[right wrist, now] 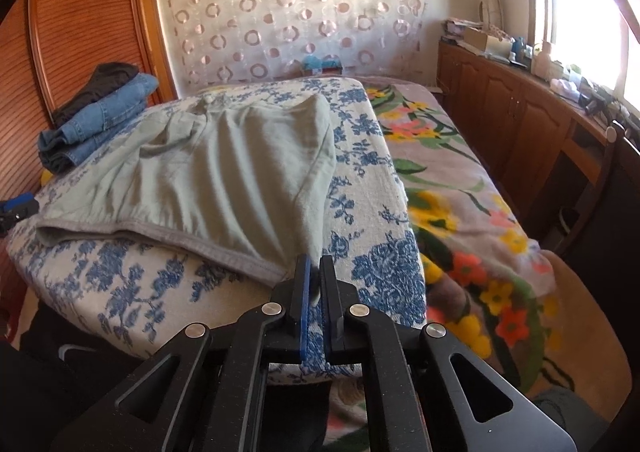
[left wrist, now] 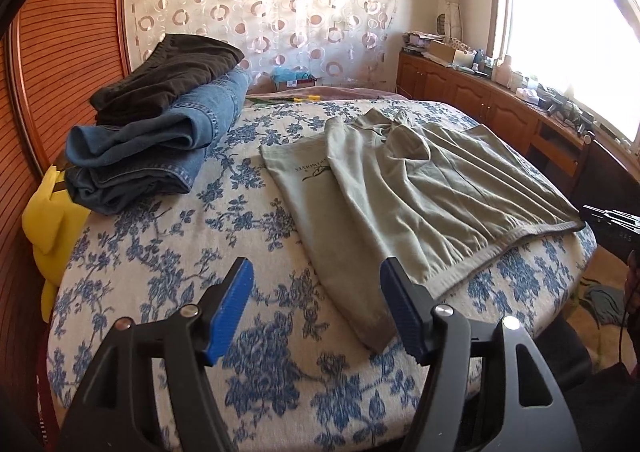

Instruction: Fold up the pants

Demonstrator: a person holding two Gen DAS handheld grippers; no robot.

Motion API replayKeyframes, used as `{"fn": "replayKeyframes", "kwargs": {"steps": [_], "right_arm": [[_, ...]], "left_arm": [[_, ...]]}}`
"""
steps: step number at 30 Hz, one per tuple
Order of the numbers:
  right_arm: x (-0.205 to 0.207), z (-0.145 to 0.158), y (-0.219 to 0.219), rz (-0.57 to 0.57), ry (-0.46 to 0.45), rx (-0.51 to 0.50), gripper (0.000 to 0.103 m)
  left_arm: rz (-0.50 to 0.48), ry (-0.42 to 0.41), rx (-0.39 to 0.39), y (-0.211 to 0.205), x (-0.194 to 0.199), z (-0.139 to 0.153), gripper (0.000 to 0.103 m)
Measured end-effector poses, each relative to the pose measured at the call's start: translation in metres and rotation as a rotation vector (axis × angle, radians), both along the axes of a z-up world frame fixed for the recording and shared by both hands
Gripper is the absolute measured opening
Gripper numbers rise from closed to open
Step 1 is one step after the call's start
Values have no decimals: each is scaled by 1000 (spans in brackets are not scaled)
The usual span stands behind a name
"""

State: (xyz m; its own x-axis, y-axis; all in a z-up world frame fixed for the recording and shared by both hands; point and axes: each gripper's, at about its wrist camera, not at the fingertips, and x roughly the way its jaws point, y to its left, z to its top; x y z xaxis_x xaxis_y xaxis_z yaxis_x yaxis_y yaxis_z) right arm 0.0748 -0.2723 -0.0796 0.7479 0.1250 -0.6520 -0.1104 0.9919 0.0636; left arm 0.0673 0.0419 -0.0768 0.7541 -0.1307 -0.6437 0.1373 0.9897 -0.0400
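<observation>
A pale grey-green garment [left wrist: 404, 188] lies spread on the blue-flowered bed cover [left wrist: 224, 236], its ribbed hem toward me; it also shows in the right wrist view [right wrist: 224, 176]. My left gripper [left wrist: 316, 284] is open and empty, hovering just above the near cuff of the garment's left sleeve or leg. My right gripper [right wrist: 315, 272] is shut on the garment's near right corner at the bed's edge. Its black body shows at the right edge of the left wrist view [left wrist: 612, 220].
Folded blue jeans [left wrist: 160, 148] with a dark garment [left wrist: 168, 72] on top are stacked at the far left by the wooden headboard [left wrist: 68, 52]. A yellow pillow [left wrist: 52, 224] sits beside them. A floral blanket [right wrist: 460, 188] and wooden cabinets [right wrist: 520, 108] lie to the right.
</observation>
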Motion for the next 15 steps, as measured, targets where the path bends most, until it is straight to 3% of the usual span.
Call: {"fn": "replayKeyframes", "kwargs": {"steps": [3,6,15], "right_arm": [[12,7,4,7,-16,-15,17],[29,12,8,20,-23,-26,23],[99,26,35,104,-43,-63,30]], "left_arm": [[-8,-1,9,-2,14,2,66],[-18,6,6,-4,32,2,66],[-24,22,28,-2,77,1,66]]}}
